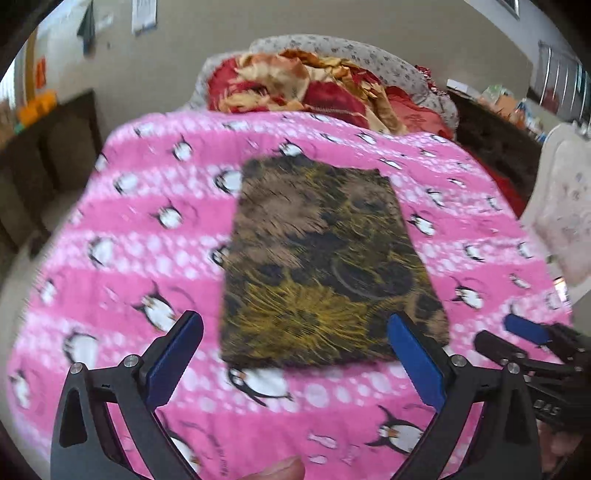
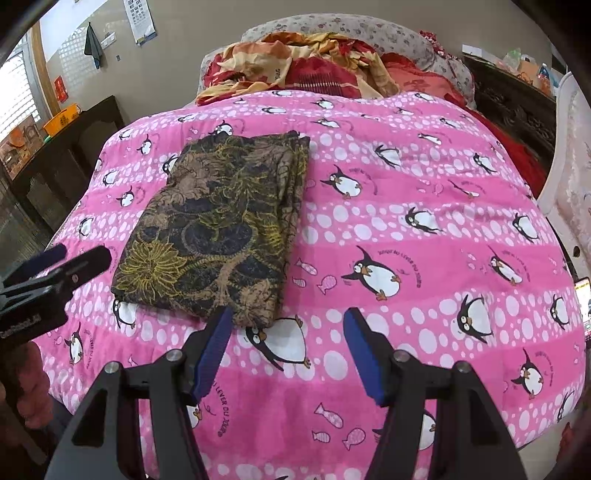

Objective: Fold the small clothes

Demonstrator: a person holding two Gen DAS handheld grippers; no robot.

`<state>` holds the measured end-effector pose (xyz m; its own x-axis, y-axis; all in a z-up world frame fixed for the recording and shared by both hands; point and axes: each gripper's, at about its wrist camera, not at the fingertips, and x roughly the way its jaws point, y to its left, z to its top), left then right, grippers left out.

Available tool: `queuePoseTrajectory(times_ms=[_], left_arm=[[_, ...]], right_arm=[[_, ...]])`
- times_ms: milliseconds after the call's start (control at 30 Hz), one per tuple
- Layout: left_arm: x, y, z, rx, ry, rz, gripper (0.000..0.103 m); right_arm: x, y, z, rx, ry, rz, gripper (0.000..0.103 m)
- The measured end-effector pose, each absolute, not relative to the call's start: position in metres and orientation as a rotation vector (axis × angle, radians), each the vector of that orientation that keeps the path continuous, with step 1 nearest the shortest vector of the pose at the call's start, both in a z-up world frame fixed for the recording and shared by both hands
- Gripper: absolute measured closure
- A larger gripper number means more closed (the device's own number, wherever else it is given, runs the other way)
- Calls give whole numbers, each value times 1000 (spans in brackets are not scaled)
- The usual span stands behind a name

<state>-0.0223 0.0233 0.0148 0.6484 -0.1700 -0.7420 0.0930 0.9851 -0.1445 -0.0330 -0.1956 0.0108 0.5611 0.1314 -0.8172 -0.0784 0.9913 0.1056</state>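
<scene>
A brown, black and yellow patterned cloth (image 1: 325, 266) lies folded into a flat rectangle on the pink penguin blanket (image 1: 110, 229). It also shows in the right wrist view (image 2: 221, 229), left of centre. My left gripper (image 1: 295, 328) is open and empty, held just above the cloth's near edge. My right gripper (image 2: 288, 321) is open and empty, hovering by the cloth's near right corner. Each gripper shows at the edge of the other's view: the right one (image 1: 532, 336) and the left one (image 2: 74, 262).
The pink blanket (image 2: 406, 229) covers a bed. A heap of red and orange bedding (image 2: 306, 62) and a floral pillow (image 2: 351, 26) lie at the far end. Dark wooden furniture (image 2: 55, 155) stands at the left, a white headboard (image 2: 569, 177) at the right.
</scene>
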Motion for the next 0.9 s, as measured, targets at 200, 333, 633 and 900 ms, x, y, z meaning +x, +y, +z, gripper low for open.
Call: queuePoseTrajectory(times_ms=[200, 333, 633, 900], left_arm=[[-24, 25, 4, -170, 901, -206, 18], [-24, 23, 2, -146, 909, -214, 18], [-25, 16, 4, -95, 900, -235, 18], [-20, 9, -19, -47, 1020, -195, 18]], right_arm=[[-31, -194, 7, 56, 979, 124, 37], [-31, -193, 5, 52, 980, 126, 37], [-30, -190, 5, 43, 983, 134, 37], [-30, -191, 7, 52, 980, 138, 37]])
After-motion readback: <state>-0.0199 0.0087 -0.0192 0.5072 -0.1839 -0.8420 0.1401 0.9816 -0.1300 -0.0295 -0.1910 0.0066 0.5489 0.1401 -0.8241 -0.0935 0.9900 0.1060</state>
